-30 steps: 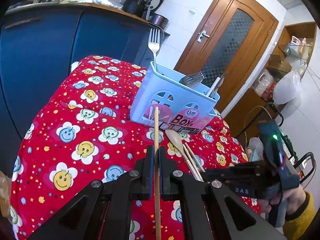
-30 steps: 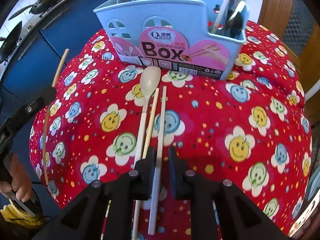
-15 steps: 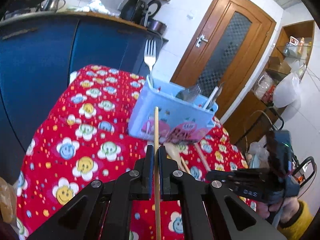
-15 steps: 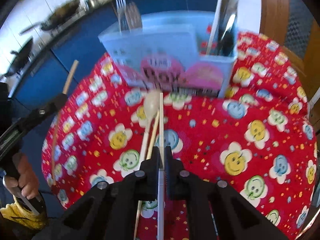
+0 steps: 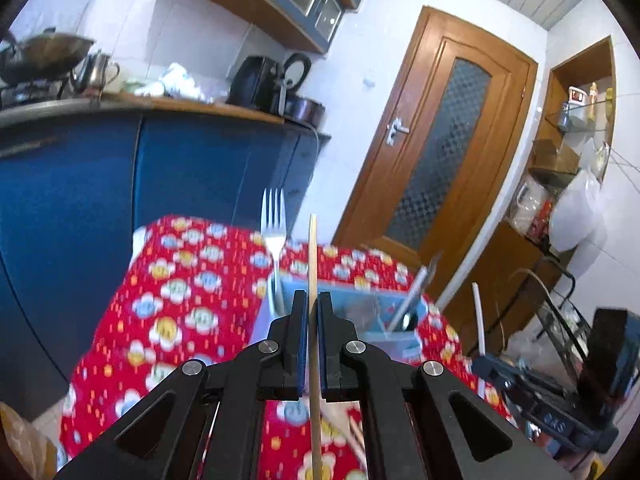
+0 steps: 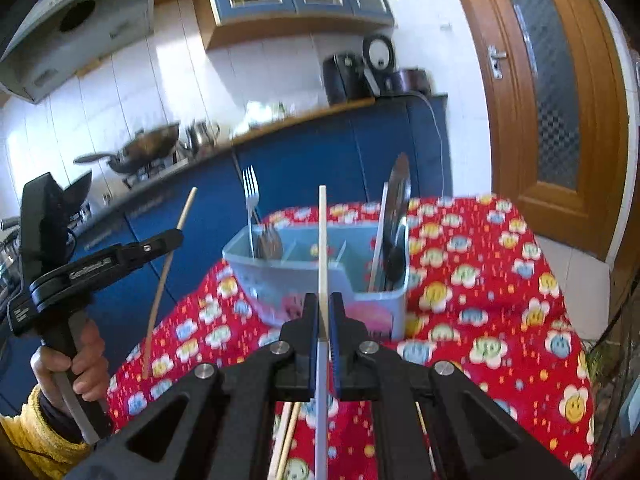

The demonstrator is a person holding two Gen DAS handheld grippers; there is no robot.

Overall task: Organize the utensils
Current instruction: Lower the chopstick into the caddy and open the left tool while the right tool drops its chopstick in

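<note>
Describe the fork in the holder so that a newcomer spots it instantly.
On the red smiley tablecloth stands a light blue utensil box. The fork stands upright in its left end compartment, tines up, taller than the other cutlery beside it.

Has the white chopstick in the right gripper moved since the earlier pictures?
Yes. The white chopstick lay flat on the red smiley tablecloth; now it is lifted clear, its tip above the light blue plastic utensil box rim, clamped in the right gripper.
</note>
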